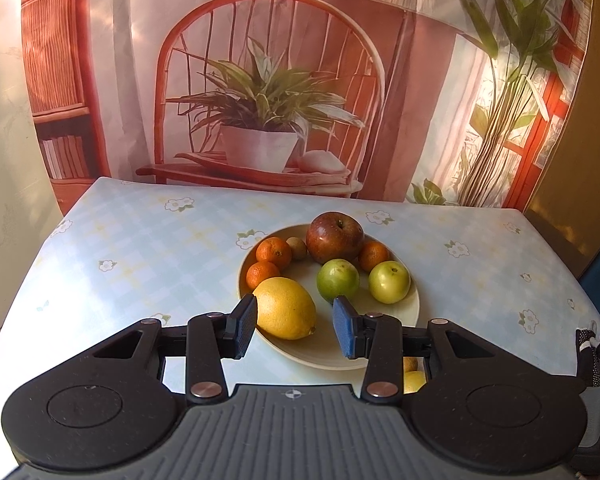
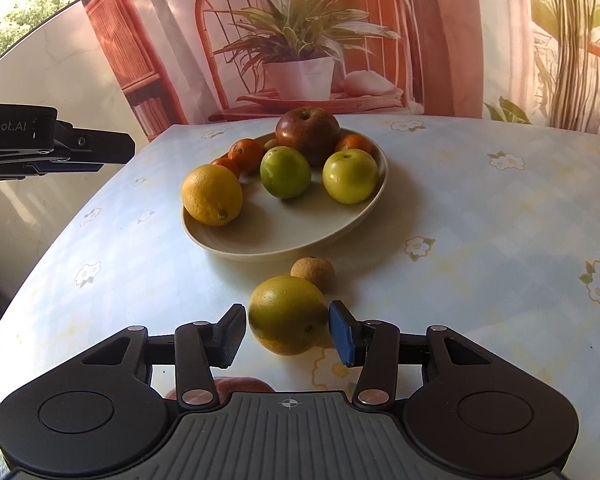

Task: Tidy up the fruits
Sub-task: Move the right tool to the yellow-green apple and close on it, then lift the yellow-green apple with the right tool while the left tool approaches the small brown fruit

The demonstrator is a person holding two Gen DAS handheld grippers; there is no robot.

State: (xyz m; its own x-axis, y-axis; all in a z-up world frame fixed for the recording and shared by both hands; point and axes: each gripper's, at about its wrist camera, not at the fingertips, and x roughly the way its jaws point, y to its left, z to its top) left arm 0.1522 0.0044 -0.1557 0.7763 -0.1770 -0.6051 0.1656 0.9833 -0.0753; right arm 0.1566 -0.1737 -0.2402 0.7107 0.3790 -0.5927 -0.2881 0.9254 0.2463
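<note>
plate (image 2: 260, 246): eight fruits | table: yellow-green citrus (image 2: 286, 314), brown fruit (image 2: 313, 274) touching

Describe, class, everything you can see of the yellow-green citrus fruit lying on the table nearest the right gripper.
The yellow-green citrus fruit is round, with dull, finely pitted peel, greener on top and yellower below, and a small dark nub low on its right. It lies on the flowered tablecloth, outside the plate. A small brown fruit sits just behind it, seemingly touching. The right gripper is open with a finger on either side; its blue pad looks very close, but contact cannot be confirmed.
</note>
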